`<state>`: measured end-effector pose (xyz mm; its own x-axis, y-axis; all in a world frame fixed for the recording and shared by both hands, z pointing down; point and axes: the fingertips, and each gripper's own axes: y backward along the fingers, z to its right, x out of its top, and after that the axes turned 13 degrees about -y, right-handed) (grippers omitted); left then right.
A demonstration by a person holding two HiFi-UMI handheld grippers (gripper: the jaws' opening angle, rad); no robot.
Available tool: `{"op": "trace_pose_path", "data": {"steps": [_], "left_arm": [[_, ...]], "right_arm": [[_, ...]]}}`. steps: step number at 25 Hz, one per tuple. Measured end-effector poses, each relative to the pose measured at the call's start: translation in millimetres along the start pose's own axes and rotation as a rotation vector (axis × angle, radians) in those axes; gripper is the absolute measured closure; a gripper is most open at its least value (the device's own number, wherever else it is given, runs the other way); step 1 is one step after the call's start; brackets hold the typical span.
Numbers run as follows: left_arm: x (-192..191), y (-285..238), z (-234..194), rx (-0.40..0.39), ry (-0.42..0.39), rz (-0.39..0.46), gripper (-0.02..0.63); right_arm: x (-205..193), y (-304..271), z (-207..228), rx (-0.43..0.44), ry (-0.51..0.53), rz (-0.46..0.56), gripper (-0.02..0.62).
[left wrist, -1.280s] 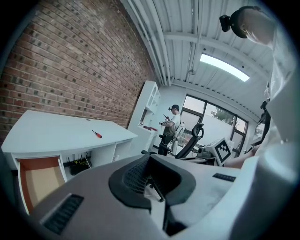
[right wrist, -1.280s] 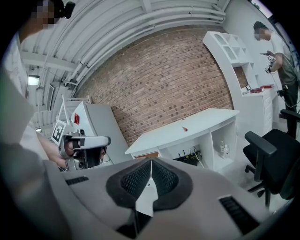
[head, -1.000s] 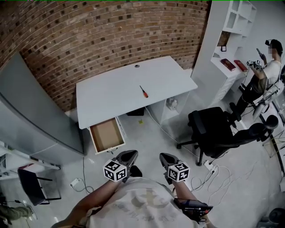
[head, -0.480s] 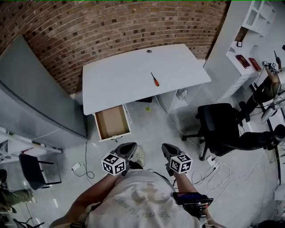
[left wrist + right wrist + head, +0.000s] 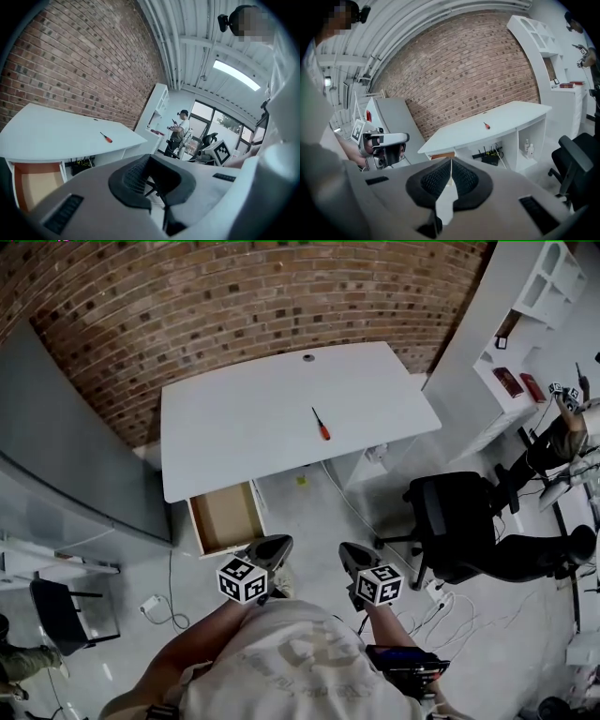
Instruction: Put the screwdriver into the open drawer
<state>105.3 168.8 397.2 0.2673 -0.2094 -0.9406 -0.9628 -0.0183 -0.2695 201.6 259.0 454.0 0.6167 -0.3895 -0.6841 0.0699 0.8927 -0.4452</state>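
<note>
Head view, looking steeply down. A red-brown brick wall [image 5: 234,306] with pale mortar lines fills the 12 o'clock side. Against it stands a white desk [image 5: 244,427], its top smooth, matt and gently curved along the front edge. The screwdriver [image 5: 321,424] lies flat near the centre of the top, a thin dark shaft with an orange-red handle pointing toward 5 o'clock. Under the desk's 7 o'clock corner a drawer [image 5: 225,519] stands pulled out, a shallow white-rimmed box with a bare brown bottom. The floor [image 5: 300,521] is glossy pale grey. A black office chair [image 5: 450,521] sits at 3 o'clock, a white shelf unit [image 5: 525,296] at 2 o'clock, and a flat grey cabinet [image 5: 75,456] at 9 o'clock.

The left gripper [image 5: 273,547] and right gripper [image 5: 352,555] hang side by side at 6 o'clock, well apart from desk and drawer. Each has its ribbed black pads pressed together on nothing.
</note>
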Motion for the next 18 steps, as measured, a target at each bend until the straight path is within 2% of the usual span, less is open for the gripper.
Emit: {"op": "trace_pose_path", "data": {"steps": [2, 8, 14, 18], "left_arm": [[6.9, -9.9, -14.9, -0.008, 0.004, 0.004, 0.588], [27.6, -38.9, -48.9, -0.068, 0.014, 0.006, 0.588], [37.8, -50.5, -78.3, -0.107, -0.006, 0.014, 0.588], [42.8, -47.5, -103.7, -0.089, 0.001, 0.024, 0.588]], "right_arm": [[13.9, -9.2, 3.0, -0.015, 0.009, 0.007, 0.572], [56.0, -29.3, 18.6, -0.138, 0.03, 0.044, 0.571], [76.4, -54.9, 28.7, -0.194, 0.021, 0.067, 0.571], [89.2, -75.9, 22.4, -0.207, 0.043, 0.063, 0.572]]}}
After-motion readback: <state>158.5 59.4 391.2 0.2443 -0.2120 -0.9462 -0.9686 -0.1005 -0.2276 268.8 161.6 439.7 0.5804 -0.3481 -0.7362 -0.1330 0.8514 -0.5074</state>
